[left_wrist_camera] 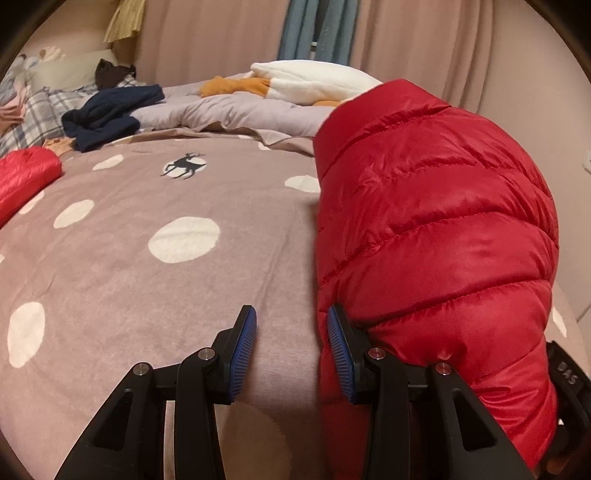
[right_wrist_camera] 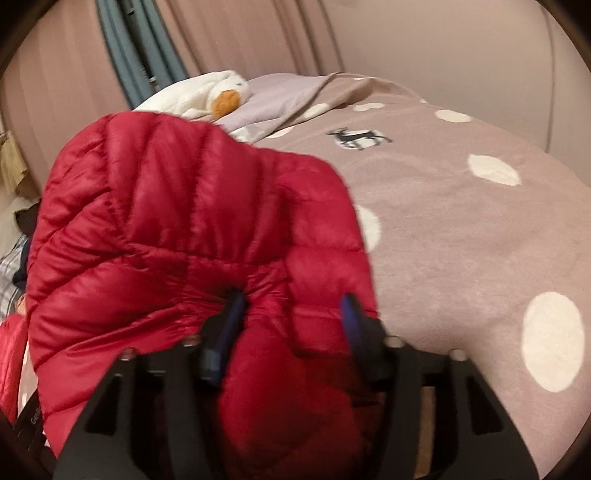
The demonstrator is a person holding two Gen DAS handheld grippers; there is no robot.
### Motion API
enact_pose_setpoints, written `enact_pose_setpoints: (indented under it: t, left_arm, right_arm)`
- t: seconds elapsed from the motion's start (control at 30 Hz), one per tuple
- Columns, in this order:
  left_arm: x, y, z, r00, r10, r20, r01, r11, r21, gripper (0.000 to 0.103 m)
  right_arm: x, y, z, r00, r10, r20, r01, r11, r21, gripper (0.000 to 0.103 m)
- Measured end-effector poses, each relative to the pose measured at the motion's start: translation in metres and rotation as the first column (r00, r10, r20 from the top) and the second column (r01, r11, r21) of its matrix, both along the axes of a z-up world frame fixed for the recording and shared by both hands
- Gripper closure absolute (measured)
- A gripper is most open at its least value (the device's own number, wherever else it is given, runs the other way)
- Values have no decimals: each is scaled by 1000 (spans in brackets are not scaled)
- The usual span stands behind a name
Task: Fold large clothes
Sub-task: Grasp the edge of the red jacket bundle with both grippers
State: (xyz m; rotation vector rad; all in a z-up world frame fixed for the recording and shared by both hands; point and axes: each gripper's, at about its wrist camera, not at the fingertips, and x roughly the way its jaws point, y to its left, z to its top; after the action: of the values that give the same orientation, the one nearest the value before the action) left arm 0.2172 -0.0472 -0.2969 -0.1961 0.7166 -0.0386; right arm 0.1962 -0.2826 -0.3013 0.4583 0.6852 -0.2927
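Observation:
A red quilted puffer jacket (left_wrist_camera: 436, 221) lies bunched up on the pink-brown spotted bedspread (left_wrist_camera: 147, 280). In the left wrist view it fills the right side. My left gripper (left_wrist_camera: 291, 314) is open, with only bedspread showing between its blue pads, and its right finger rests against the jacket's edge. A second red quilted piece (left_wrist_camera: 26, 173) shows at the far left. In the right wrist view, which is blurred, the jacket (right_wrist_camera: 166, 206) bulges between the spread jaws of my right gripper (right_wrist_camera: 292, 299). That gripper is open, with its left pad at a crease in the fabric.
At the back of the bed lie a navy garment (left_wrist_camera: 107, 114), a plaid pillow (left_wrist_camera: 37, 110), a lilac quilt (left_wrist_camera: 229, 110) and a white and orange plush toy (left_wrist_camera: 314, 79). Pink curtains and a blue-grey hanging cloth (left_wrist_camera: 317, 29) stand behind. Spotted bedspread (right_wrist_camera: 461, 240) stretches to the right.

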Motion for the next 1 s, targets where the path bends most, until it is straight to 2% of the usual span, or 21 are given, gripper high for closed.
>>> enact_pose_setpoints:
  t: [0.07, 0.13, 0.23, 0.3, 0.37, 0.43, 0.5, 0.53, 0.6, 0.67, 0.77, 0.83, 0.93, 1.0]
  left_arm:
    - [1, 3, 6, 1000, 24, -15, -24, 1000, 4, 64]
    - [1, 8, 17, 1000, 27, -7, -27, 1000, -4, 64]
    - [1, 19, 38, 998, 35, 53, -33, 999, -42, 64]
    - [3, 24, 53, 995, 50, 86, -46, 998, -48, 64]
    - [7, 25, 69, 988, 59, 144, -57, 998, -16, 64]
    - [11, 26, 76, 982, 57, 182, -58, 998, 0, 64]
    - [21, 27, 77, 980, 41, 197, -33, 999, -42, 64]
    - [27, 29, 74, 981, 25, 193, -11, 997, -70, 64]
    - [41, 28, 63, 988, -21, 155, 40, 992, -121, 64]
    - [55, 27, 52, 991, -40, 125, 61, 983, -172, 64]
    - [66, 18, 41, 991, -83, 102, 106, 964, -244, 64]
    - [66, 8, 37, 988, -107, 116, 130, 967, -219, 64]
    - [63, -10, 30, 985, -117, 126, 134, 981, -138, 64]
    - [62, -20, 27, 985, -118, 128, 129, 988, -84, 61]
  right_arm:
    - [-5, -8, 5, 1000, -17, 10, 16, 999, 38, 29]
    - [-9, -17, 17, 1000, -8, 27, 6, 996, 85, 29]
    - [-24, -24, 51, 991, -28, 129, 17, 996, 85, 29]
    - [-31, -16, 83, 970, -8, 244, 0, 999, 36, 40]
    - [-31, -5, 108, 947, 44, 319, -50, 999, 9, 73]
    - [-24, 7, 128, 910, 120, 398, -134, 991, 8, 82]
    - [-8, 23, 138, 873, 215, 438, -228, 973, -24, 84]
    - [4, 31, 137, 868, 251, 429, -255, 966, -50, 86]
    - [26, 39, 123, 891, 269, 365, -254, 963, -90, 88]
    - [48, 33, 97, 921, 252, 298, -252, 967, -39, 87]
    - [66, 18, 66, 945, 221, 239, -237, 971, 40, 91]
    - [65, 12, 57, 951, 200, 235, -216, 976, 42, 92]
    - [67, 6, 47, 967, 151, 205, -164, 985, 49, 94]
    - [70, 8, 38, 971, 157, 178, -164, 986, 24, 95]
